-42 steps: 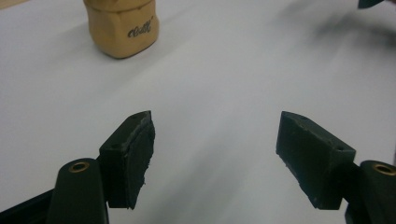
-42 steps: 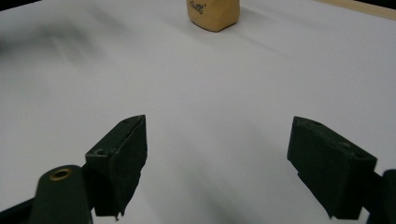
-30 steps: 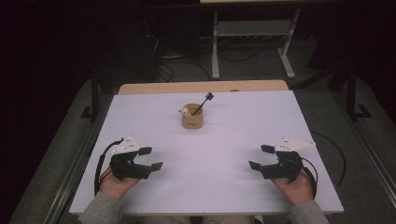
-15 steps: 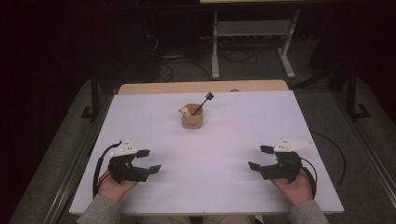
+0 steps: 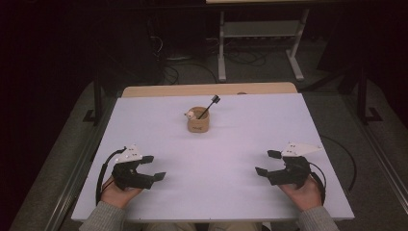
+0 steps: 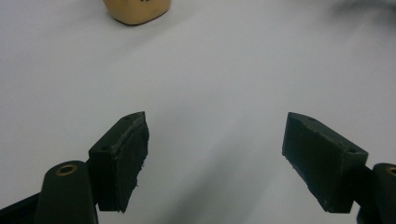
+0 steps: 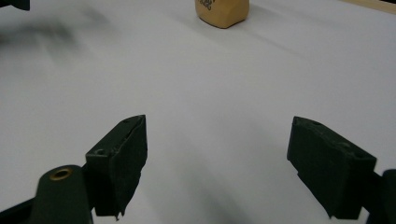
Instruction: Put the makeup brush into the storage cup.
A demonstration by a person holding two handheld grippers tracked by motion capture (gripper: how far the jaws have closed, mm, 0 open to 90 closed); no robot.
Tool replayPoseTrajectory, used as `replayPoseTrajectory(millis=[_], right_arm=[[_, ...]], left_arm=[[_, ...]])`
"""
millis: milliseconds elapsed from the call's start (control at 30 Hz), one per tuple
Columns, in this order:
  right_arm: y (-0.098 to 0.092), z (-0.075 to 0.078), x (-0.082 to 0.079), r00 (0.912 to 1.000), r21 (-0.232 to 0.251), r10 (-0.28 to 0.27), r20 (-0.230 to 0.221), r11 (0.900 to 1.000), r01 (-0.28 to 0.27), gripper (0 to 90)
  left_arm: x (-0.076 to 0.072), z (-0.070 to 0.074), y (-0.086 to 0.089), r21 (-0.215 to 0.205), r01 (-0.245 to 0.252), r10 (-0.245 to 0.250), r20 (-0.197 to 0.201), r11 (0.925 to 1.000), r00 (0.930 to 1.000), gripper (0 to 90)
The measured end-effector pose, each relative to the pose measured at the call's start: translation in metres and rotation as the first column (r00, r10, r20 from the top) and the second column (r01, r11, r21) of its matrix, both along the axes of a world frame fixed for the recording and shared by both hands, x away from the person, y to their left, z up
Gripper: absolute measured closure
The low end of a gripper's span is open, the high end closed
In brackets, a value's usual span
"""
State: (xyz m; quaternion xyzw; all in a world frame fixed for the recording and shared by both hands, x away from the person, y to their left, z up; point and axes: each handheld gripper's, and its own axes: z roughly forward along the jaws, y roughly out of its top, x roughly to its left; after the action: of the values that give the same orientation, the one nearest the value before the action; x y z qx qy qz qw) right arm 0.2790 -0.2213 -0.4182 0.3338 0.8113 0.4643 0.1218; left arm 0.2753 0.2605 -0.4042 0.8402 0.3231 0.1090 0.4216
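Jaws of left gripper (image 5: pixel 155 167) and right gripper (image 5: pixel 264 162) stand wide, holding nothing.

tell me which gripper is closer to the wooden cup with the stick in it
Left, though only slightly. The left gripper sits near-left of the wooden cup; the right gripper sits near-right, a little farther off. Both are open, touching nothing.

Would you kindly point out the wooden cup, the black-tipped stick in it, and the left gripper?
wooden cup (image 5: pixel 197 126), high view, front wall
black-tipped stick (image 5: pixel 214 99), high view, black tip
left gripper (image 5: pixel 153 168), high view, between its fingers
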Motion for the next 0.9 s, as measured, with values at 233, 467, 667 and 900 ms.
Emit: replayPoseTrajectory(millis=[233,467,667,900], right_arm=[[0.0006,-0.0005,0.0002,1.0,-0.003,0.006,-0.003,1.0,-0.006,19.1],[0.002,-0.0015,0.0003,0.9999,-0.006,0.012,-0.01,1.0,-0.012,19.1],[0.0027,-0.0018,-0.0001,0.9999,-0.006,0.016,-0.007,1.0,-0.016,19.2],[0.0022,-0.0017,-0.0005,0.9999,-0.003,0.014,-0.005,1.0,-0.014,19.2]], left_arm=[[0.0001,-0.0007,-0.0001,0.009,0.006,-0.006,0.0,0.9999,1.0,21.9],[0.0002,-0.0009,-0.0001,0.011,0.008,-0.008,0.001,0.9999,1.0,22.0],[0.0001,-0.0009,0.0003,0.012,0.008,-0.008,0.001,0.9999,1.0,22.0],[-0.0006,-0.0005,0.001,0.009,0.009,-0.009,0.0,0.9999,1.0,22.0]])
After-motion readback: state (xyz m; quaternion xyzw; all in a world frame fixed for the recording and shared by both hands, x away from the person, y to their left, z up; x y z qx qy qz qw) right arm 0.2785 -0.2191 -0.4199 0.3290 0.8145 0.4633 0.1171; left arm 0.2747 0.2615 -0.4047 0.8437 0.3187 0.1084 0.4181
